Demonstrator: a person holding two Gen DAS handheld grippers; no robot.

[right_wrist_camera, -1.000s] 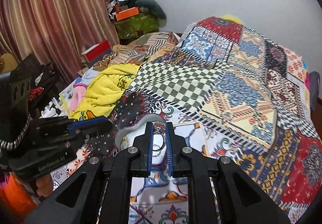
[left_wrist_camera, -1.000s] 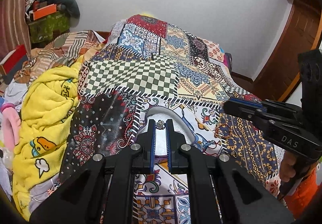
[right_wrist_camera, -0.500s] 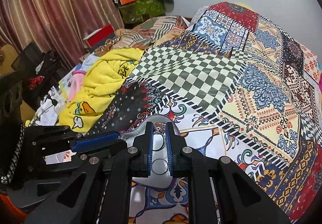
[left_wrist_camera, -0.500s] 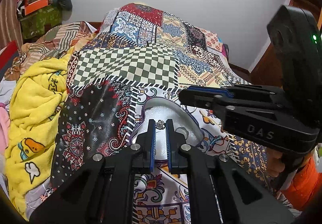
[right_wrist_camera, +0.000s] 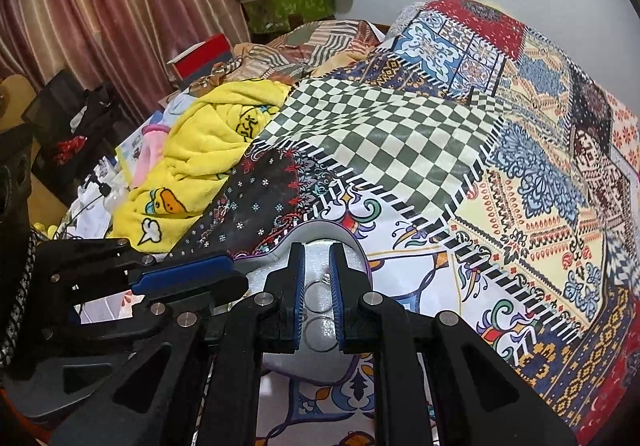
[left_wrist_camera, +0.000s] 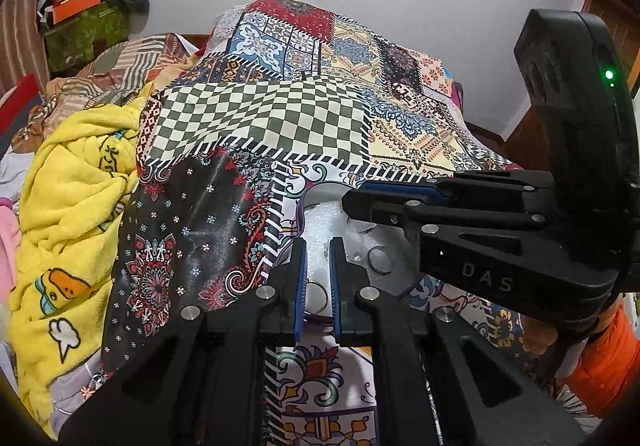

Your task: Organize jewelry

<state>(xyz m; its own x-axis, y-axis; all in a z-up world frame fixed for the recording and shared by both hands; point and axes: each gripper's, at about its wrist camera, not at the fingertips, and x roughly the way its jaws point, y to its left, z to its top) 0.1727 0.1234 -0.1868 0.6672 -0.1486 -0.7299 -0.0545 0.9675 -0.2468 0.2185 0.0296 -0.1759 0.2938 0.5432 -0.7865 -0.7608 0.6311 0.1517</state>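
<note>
A white foam-lined tray lies on the patchwork bedspread and holds several rings. My left gripper hovers over it with its jaws slightly apart; nothing shows between the tips. A gold ring lies below between the fingers and a dark ring lies to the right. My right gripper is also over the tray, jaws slightly apart; a small ring sits against its right finger. Two silver rings lie below it. The right gripper crosses the left wrist view.
A yellow duck blanket is bunched at the bedspread's left. Clutter, a green box and a red box stand beyond it by the curtain. A white wall is behind the bed.
Both grippers have moved forward and down over the tray. The jewel pieces held at the left and right tips earlier no longer show there; both jaws have parted slightly.
</note>
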